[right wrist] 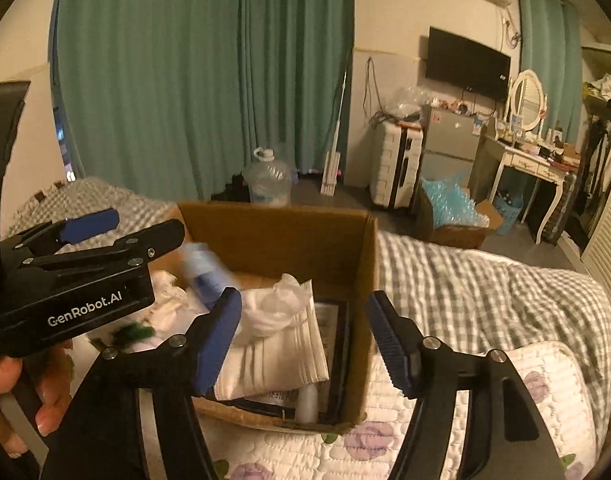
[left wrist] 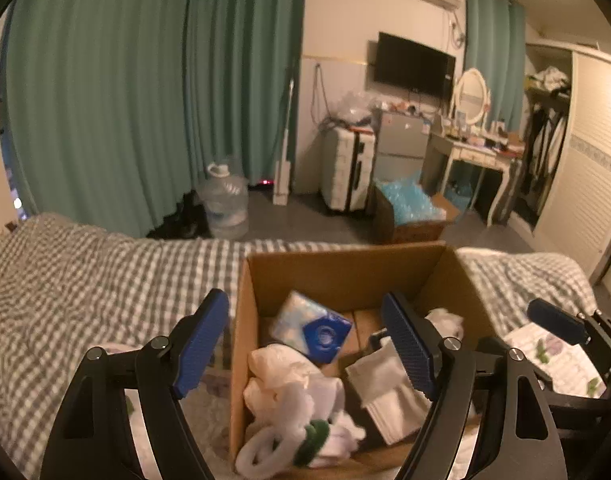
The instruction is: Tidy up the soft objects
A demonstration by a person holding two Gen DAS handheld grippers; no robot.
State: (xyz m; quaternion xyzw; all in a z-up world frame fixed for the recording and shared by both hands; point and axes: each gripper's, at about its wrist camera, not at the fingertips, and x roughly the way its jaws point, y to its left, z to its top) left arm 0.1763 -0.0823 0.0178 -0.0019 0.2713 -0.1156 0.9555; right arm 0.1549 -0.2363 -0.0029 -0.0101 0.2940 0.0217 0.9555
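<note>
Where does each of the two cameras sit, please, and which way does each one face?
Left wrist view: sits on the left tool, above the cardboard box, facing the curtain; the right tool shows at its right edge.
Right wrist view: sits on the right tool, over the box's right wall; the left tool and a hand show at left.
Both share the box, the checked bedding and the television.

Dim warm light, fisheye warp, blur

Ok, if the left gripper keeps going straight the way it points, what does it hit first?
Probably the blue tissue pack inside the cardboard box. The left gripper is open and empty, and depth is hard to judge.
</note>
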